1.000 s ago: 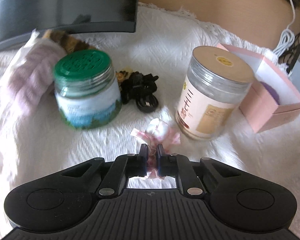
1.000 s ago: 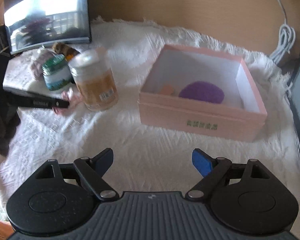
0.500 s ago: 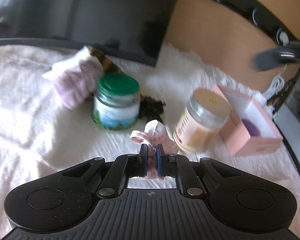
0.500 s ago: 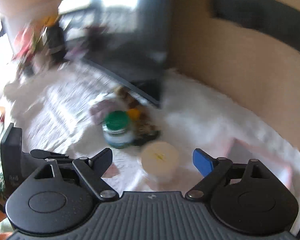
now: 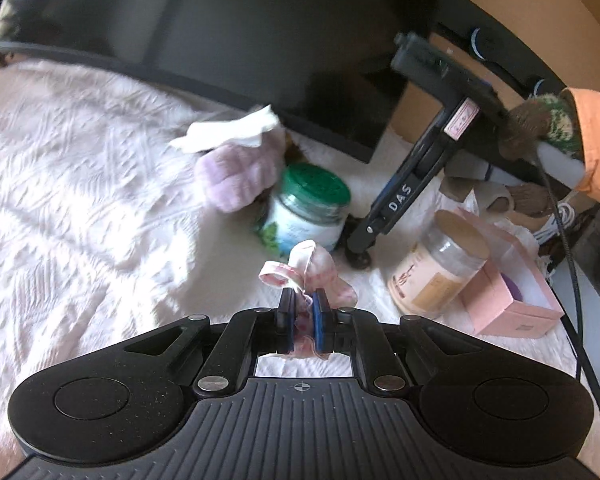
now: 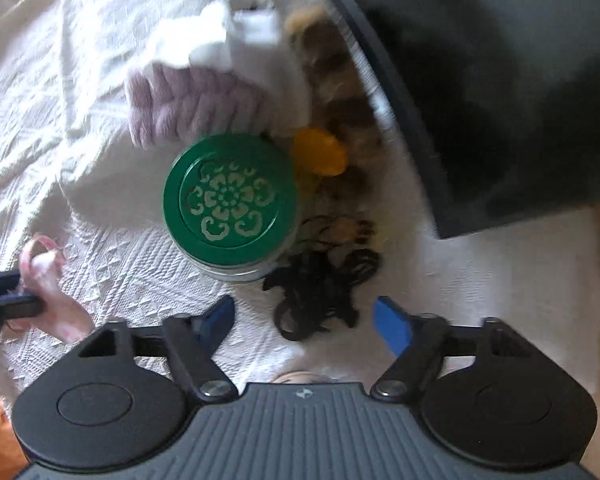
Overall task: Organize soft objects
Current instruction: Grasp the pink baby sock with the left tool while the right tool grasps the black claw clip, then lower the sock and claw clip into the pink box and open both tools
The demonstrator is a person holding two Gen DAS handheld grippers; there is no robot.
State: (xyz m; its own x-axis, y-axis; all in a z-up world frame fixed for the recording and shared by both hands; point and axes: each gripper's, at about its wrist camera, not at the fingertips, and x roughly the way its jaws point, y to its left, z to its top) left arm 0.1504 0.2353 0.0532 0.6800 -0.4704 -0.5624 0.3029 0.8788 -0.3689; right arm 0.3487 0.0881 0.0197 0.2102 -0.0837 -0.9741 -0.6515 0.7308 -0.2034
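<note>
My left gripper [image 5: 303, 312] is shut on a pink patterned scrunchie [image 5: 318, 272] and holds it above the white cloth; it also shows in the right wrist view [image 6: 56, 300]. My right gripper [image 6: 304, 318] is open, pointing down over a black tangled hair tie [image 6: 320, 284] that lies between its fingers beside the green-lidded jar [image 6: 228, 200]. In the left wrist view the right gripper [image 5: 364, 240] reaches down behind the green-lidded jar [image 5: 306, 208]. A pink box [image 5: 512, 300] with a purple soft item inside stands at the right.
A lilac fuzzy item [image 6: 188, 100] with a white cloth, a brown furry piece [image 6: 332, 64] and a yellow item [image 6: 320, 154] lie behind the jar. A tan-lidded jar [image 5: 436, 264] stands by the box. A dark monitor [image 5: 260, 40] overhangs the back.
My right gripper has swung from the box side over to the jars and now points down over the black hair tie. My left gripper has lifted and pulled back with the scrunchie.
</note>
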